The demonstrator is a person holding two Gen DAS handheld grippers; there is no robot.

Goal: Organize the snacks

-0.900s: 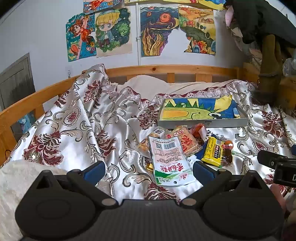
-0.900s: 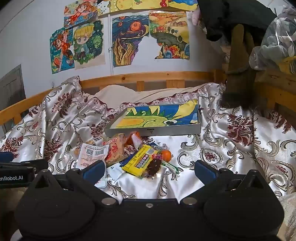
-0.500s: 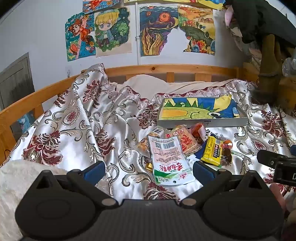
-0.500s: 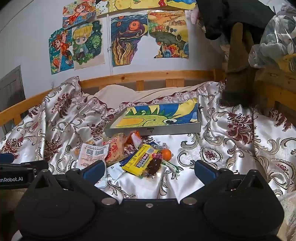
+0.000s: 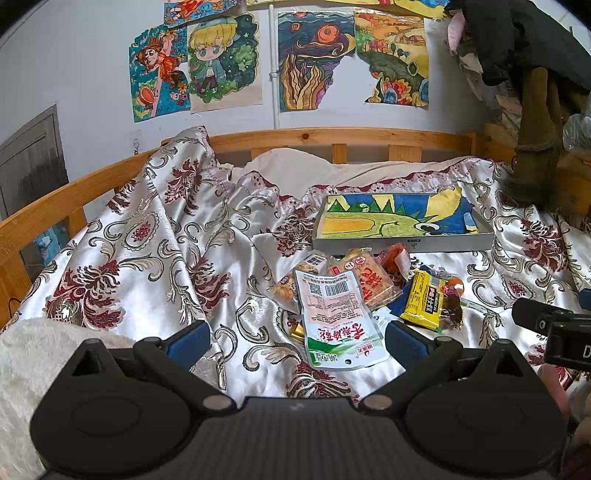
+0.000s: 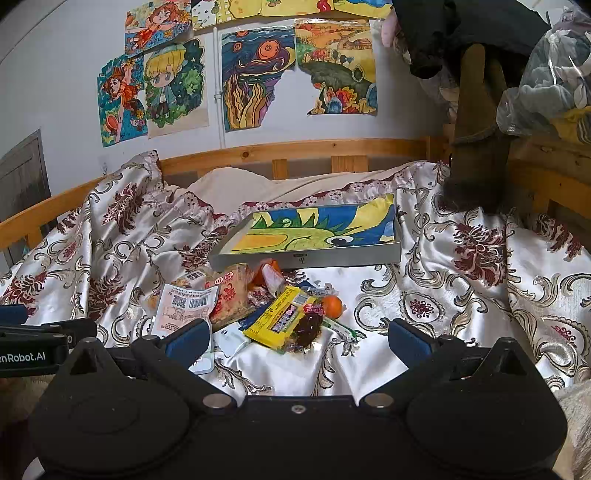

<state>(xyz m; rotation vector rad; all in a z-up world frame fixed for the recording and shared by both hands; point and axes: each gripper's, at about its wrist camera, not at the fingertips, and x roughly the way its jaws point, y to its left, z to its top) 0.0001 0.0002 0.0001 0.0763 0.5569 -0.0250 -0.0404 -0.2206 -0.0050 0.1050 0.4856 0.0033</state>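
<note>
A home bedroom: a wooden-railed bed (image 5: 280,134) spread with a shiny floral coverlet (image 5: 155,251), children's coloured drawings (image 5: 221,62) taped to the white wall, and clothes (image 6: 461,33) heaped at the bed's right corner.

A shiny floral bedspread (image 5: 155,258) lies rumpled over a bed with a wooden rail (image 5: 332,134), colourful drawings (image 6: 255,74) are stuck to the pale wall behind, and dark clothes (image 6: 461,29) hang at the upper right above a clear plastic bag (image 6: 546,74).
</note>
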